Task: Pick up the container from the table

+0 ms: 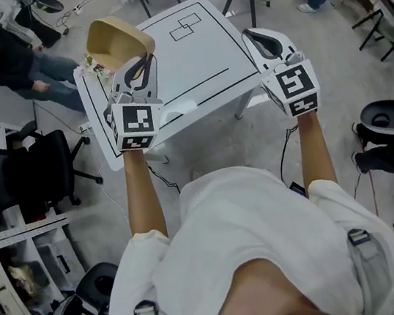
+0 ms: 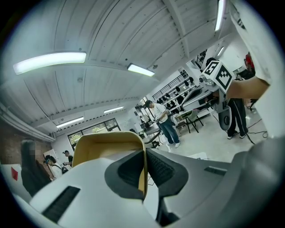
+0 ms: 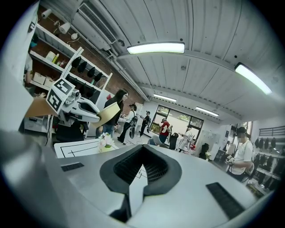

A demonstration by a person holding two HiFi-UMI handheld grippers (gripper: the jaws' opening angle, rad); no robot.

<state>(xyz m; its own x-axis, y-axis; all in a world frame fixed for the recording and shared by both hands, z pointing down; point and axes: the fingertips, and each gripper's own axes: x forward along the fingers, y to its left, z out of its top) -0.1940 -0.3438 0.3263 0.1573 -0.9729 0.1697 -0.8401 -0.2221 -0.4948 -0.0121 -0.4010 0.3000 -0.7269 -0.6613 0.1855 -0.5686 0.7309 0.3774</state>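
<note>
A tan, bowl-like container (image 1: pixel 117 39) is lifted off the white table (image 1: pixel 196 57) and hangs over its far left corner. My left gripper (image 1: pixel 139 64) is shut on its rim. In the left gripper view the container's yellow wall (image 2: pixel 107 144) is pinched between the dark pads (image 2: pixel 129 171). My right gripper (image 1: pixel 261 35) is raised over the table's right edge, shut and with nothing in it. The right gripper view shows its own closed jaws (image 3: pixel 142 153) and, at the left, the left gripper (image 3: pixel 75 104) holding the container (image 3: pixel 106 114).
The table carries black outline markings and a small bunch of flowers (image 1: pixel 97 66) near its left edge. A black office chair (image 1: pixel 35 164) and a seated person (image 1: pixel 10 56) are to the left. Chairs and another person stand behind the table, with gear on the floor at right (image 1: pixel 383 116).
</note>
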